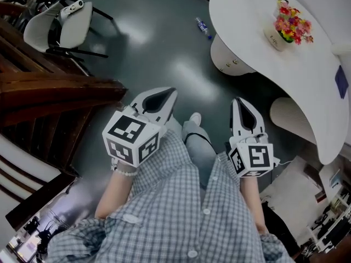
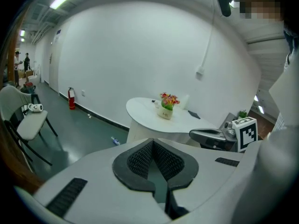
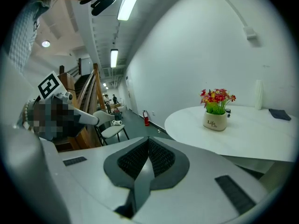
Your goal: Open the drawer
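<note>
Nearest the head camera is the person's checked shirt (image 1: 181,201), with both forearms bent forward at waist height. The left claw (image 1: 160,96) and right claw (image 1: 243,111) are carried level and apart from each other over the dark floor (image 1: 159,48), pointing ahead. This reads as a carrying posture, not a reach. In each gripper view the ribbed pads meet at the tip with nothing between them, so both claws are closed and empty.

One shoe (image 1: 194,118) shows just past the shirt hem. Beyond the right claw curves a white tabletop (image 1: 258,43) bearing a flower pot (image 1: 274,39); a bottle (image 1: 203,28) lies on the floor near its base. To the left stand a dark wooden staircase (image 1: 49,92) and, farther off, a white chair (image 1: 66,23).

No drawer appears in any view. The task therefore seems not yet begun, and the person would first need to locate and face the drawer.
</note>
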`<state>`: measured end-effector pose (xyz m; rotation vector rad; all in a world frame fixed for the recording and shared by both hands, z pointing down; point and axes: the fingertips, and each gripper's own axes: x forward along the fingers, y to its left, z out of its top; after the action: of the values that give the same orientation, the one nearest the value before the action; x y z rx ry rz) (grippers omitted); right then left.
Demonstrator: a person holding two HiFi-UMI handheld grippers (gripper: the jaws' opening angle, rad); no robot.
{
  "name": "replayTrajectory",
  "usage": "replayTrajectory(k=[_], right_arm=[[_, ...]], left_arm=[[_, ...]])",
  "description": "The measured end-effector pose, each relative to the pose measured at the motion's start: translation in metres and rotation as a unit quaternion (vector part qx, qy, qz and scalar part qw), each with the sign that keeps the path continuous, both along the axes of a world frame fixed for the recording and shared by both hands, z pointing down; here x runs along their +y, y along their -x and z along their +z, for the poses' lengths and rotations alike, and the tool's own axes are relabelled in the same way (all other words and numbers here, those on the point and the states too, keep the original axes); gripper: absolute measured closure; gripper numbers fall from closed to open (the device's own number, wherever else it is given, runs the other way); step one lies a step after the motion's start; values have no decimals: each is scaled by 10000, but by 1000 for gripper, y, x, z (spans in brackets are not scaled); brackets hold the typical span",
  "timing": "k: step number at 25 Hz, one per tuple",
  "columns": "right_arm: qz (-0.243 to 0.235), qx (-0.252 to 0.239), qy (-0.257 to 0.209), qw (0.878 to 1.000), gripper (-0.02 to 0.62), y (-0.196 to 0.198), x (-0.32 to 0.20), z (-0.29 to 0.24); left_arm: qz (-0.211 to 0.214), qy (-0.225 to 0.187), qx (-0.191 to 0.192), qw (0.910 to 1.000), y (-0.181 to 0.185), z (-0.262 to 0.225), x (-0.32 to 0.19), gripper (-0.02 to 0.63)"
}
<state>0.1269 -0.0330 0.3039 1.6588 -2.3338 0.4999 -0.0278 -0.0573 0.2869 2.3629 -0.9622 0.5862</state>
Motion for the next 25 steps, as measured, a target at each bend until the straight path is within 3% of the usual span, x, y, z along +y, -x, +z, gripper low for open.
replayTrajectory(k=[7, 17, 25], right_arm=[[386, 70, -18, 9992, 586, 5, -12, 2], [1221, 52, 213, 9923, 586, 12, -38, 17], [1319, 268, 384, 9902, 586, 12, -60, 41]], left_arm=[[707, -115, -32, 9974, -14, -1, -32, 601], [1653, -165, -45, 9861, -25, 1, -75, 601], [2100, -184, -79, 9775, -32, 18, -93, 601]])
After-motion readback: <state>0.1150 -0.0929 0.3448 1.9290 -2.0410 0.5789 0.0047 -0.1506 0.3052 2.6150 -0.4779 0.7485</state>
